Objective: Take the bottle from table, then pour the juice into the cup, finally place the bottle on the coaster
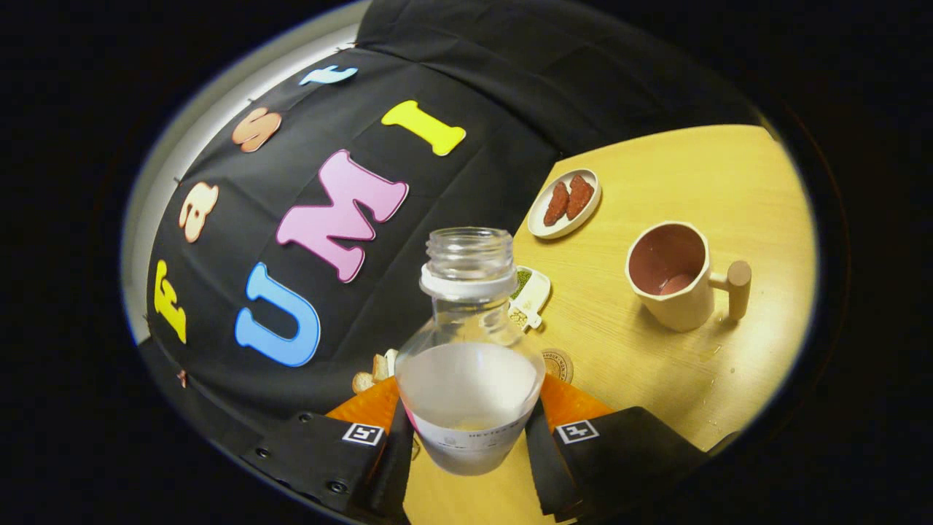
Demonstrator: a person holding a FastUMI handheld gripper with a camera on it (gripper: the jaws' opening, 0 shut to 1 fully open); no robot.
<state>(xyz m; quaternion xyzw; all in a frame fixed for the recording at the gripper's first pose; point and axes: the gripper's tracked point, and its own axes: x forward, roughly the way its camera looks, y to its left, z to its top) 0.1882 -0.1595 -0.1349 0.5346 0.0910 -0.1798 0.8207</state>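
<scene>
With the bottle [470, 364] clamped between my two fingers, my gripper [470, 430] is closed on its lower body, one finger pressing each side. The bottle is uncapped, clear, and part-filled with pale liquid; the view is tilted, so the table [729, 175] slopes. Beyond the fingers to the right stands the cup [674, 277], cream outside, brown inside, handle pointing away from the bottle. A round coaster [560, 364] lies just behind the bottle. Farther off sits a small oval dish [565, 204] with two reddish pieces.
</scene>
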